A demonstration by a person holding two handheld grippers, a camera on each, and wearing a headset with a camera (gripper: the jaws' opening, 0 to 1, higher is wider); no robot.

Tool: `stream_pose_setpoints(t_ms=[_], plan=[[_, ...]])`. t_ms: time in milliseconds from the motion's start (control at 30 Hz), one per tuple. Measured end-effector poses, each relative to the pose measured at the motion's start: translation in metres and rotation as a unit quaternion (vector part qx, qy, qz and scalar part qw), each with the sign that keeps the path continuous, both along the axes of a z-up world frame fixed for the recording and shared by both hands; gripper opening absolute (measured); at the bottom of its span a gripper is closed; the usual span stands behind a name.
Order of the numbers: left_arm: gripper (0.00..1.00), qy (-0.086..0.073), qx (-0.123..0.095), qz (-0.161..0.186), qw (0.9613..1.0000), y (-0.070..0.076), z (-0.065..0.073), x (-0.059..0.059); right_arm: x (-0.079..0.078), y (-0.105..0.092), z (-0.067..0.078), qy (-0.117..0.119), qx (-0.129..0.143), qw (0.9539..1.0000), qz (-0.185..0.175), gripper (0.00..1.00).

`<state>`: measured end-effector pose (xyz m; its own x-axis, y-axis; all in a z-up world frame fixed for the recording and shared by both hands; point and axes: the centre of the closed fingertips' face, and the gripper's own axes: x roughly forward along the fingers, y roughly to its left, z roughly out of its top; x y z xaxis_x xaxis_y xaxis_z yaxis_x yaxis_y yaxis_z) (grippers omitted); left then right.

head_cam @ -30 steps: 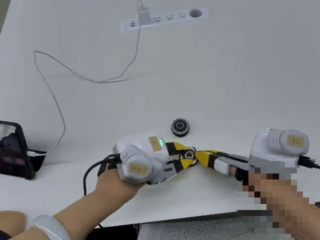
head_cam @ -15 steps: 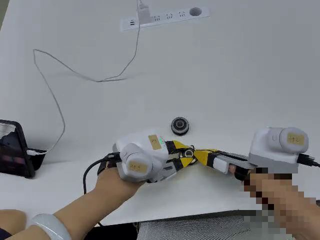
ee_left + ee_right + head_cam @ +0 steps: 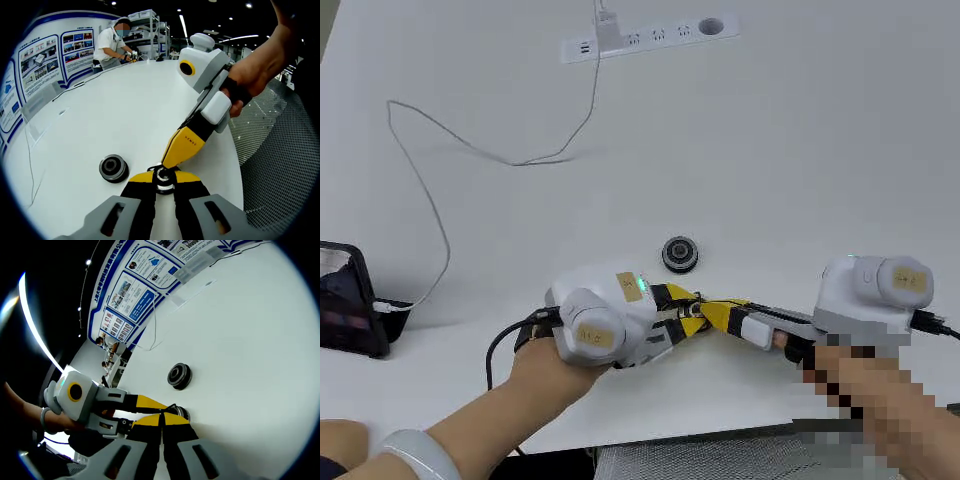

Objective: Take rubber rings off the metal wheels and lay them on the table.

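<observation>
My left gripper (image 3: 692, 312) is shut on a small metal wheel (image 3: 163, 180), held just above the white table (image 3: 800, 150) near its front edge. My right gripper (image 3: 710, 309) reaches in from the right. Its yellow jaws (image 3: 162, 414) are pressed together at the wheel's rim, pinching the thin black rubber ring (image 3: 171, 407). In the left gripper view the right gripper (image 3: 167, 162) comes down onto the held wheel from above. A second wheel (image 3: 680, 254) with its black ring on lies flat on the table just beyond the jaws, also visible as a dark disc (image 3: 113, 168) (image 3: 179, 375).
A white power strip (image 3: 650, 35) lies at the far edge, and its thin cable (image 3: 430, 200) loops down the left side to a black device (image 3: 345, 310). A person (image 3: 112, 42) stands at a bench far behind. The table's front edge runs close under both hands.
The right gripper has edged left, closer onto the wheel held in the left gripper. The left gripper and the loose wheel have stayed put.
</observation>
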<state>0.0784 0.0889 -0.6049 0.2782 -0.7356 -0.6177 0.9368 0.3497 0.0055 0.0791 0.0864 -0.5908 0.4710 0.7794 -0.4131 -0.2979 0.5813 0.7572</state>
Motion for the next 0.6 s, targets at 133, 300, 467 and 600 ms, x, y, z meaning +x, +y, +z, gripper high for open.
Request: stream_pose_setpoints(t_ms=[133,300,467,600], plan=[[0.13,0.000,0.001,0.000,1.0000,-0.0005,0.0000,0.0000,-0.0010,0.0033,0.0039,-0.002,0.009,1.0000,0.002,0.02],[0.13,0.005,-0.005,0.003,1.0000,-0.0010,0.0003,0.0001,0.0009,0.0004,0.0022,-0.003,0.004,1.0000,-0.003,0.02],[0.14,0.006,-0.003,-0.002,1.0000,-0.0011,-0.0002,-0.0001,0.0033,-0.0049,-0.0030,0.001,-0.010,0.9999,-0.012,0.02],[0.17,0.006,-0.009,-0.009,0.9999,-0.0009,0.0027,-0.0038,0.0027,-0.0051,-0.0051,0.003,-0.013,0.9998,-0.011,0.02]])
